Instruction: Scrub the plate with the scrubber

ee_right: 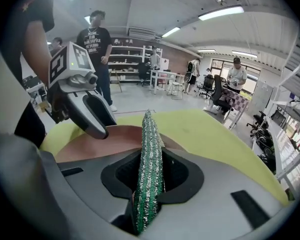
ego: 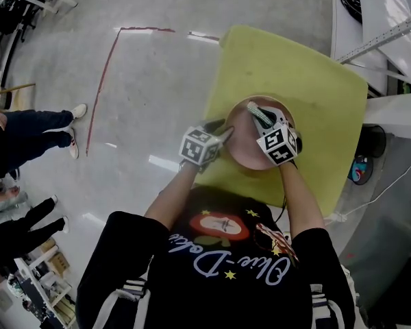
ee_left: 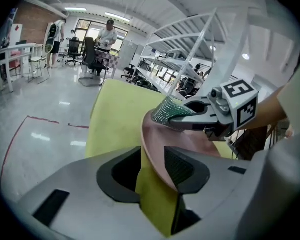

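Left gripper (ee_left: 152, 171): jaws released and wide; plate (ee_left: 160, 134) rim runs between them, unclamped.
Right gripper (ee_right: 150, 179): jaws clenched on scrubber (ee_right: 149, 149), edge-up, long axis pointing straight ahead.
Plate: on table (ego: 315, 94), ahead of and below the right jaws, under scrubber's tip.
Call: left looks set to pinch the rim; scrubber then only needs lowering.

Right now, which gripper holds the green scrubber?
The right gripper: its jaws clamp the scrubber, while the left gripper has open jaws either side of the plate rim.
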Demonstrator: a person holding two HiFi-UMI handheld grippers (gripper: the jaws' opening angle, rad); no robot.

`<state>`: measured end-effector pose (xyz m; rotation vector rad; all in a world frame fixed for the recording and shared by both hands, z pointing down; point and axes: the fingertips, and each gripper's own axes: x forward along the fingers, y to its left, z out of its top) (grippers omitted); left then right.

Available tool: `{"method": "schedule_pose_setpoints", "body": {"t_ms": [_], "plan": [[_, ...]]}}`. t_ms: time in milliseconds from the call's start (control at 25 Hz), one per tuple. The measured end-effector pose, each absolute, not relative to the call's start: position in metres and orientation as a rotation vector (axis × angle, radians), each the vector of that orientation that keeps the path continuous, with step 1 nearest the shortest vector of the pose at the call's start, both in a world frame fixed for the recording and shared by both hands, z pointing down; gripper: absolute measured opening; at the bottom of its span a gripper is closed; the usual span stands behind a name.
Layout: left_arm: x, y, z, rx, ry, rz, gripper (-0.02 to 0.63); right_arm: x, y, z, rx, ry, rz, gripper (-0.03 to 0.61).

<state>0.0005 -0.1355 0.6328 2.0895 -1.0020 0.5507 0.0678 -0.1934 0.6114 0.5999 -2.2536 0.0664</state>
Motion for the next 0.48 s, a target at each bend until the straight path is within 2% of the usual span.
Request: {"method": "schedule_pose_setpoints", "body": {"t_ms": [160, 480], "plan": [[0.001, -0.131, 0.637, 2.077, -0.982, 0.547, 0.098, 0.062, -0.184, 0.620, 0.534, -2.220, 0.043, 0.062], [0.003, -0.135, 0.638, 2.051, -0.985, 0.491, 0.081, 0.058, -0.169, 0.633, 0.382, -2.142, 0.034, 0.061]]}}
